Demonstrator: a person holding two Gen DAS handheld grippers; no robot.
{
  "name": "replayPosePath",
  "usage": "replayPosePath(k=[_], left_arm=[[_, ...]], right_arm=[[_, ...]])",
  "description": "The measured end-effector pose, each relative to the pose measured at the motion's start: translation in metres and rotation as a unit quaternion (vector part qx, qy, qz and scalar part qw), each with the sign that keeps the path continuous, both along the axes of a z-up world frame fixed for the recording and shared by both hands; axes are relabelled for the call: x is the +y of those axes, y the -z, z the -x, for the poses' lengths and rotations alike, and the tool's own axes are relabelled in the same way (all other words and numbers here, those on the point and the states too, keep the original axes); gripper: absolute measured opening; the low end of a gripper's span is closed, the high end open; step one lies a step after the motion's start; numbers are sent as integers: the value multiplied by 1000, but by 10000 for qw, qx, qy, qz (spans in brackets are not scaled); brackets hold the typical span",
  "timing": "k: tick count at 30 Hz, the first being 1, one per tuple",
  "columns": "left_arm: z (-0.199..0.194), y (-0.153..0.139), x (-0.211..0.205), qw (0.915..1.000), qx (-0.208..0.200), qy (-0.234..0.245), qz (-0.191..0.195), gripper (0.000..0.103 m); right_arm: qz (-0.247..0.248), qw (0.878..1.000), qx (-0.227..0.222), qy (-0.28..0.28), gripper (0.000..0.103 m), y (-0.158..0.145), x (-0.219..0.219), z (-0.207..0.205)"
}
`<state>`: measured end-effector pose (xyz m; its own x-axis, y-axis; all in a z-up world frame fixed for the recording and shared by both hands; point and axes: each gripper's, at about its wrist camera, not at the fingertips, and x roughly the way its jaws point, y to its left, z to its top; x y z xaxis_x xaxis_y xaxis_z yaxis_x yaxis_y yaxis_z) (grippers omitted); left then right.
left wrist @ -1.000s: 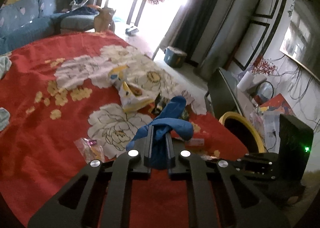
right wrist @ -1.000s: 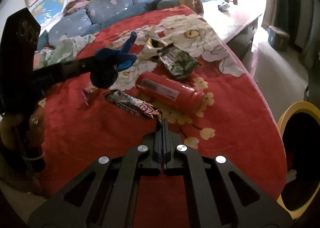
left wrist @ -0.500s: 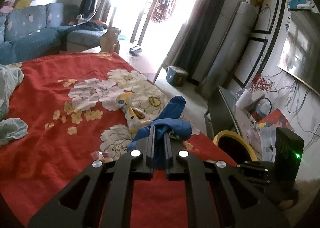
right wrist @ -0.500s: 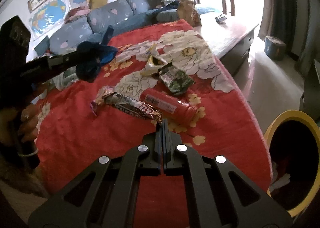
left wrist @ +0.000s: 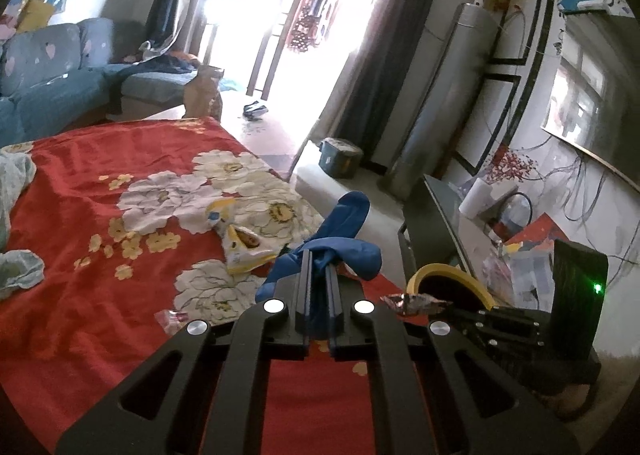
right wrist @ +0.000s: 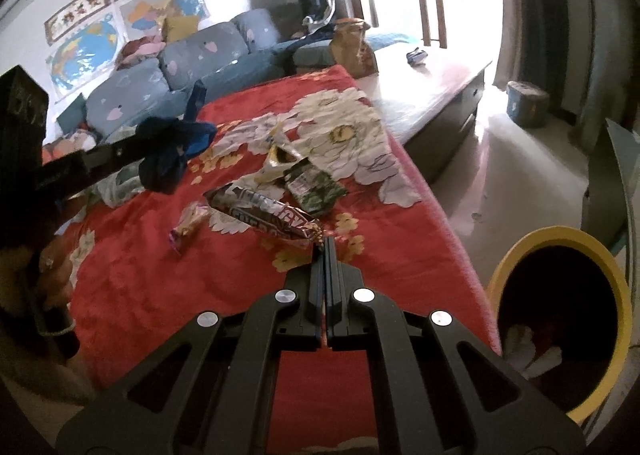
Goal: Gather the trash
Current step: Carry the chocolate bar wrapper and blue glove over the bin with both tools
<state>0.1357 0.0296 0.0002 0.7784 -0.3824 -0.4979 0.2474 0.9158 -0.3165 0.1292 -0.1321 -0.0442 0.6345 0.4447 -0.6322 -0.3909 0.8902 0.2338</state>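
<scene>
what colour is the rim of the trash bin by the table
Yellow: the trash bin has a yellow rim around a dark inside, clearest in the right wrist view.

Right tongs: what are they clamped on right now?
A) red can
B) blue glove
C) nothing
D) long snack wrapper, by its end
D: the right tongs are shut on the end of the long snack wrapper, which hangs lifted off the red blanket; the blue glove is in the left tongs.
</scene>
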Motion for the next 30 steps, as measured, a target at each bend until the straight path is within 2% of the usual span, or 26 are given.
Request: replayPosePath(k=[30], left_arm=[[-9,3,-76,9962,-48,853,-193,4]], right_arm=[[-98,9923,-240,1215,0,-15,-82,1]])
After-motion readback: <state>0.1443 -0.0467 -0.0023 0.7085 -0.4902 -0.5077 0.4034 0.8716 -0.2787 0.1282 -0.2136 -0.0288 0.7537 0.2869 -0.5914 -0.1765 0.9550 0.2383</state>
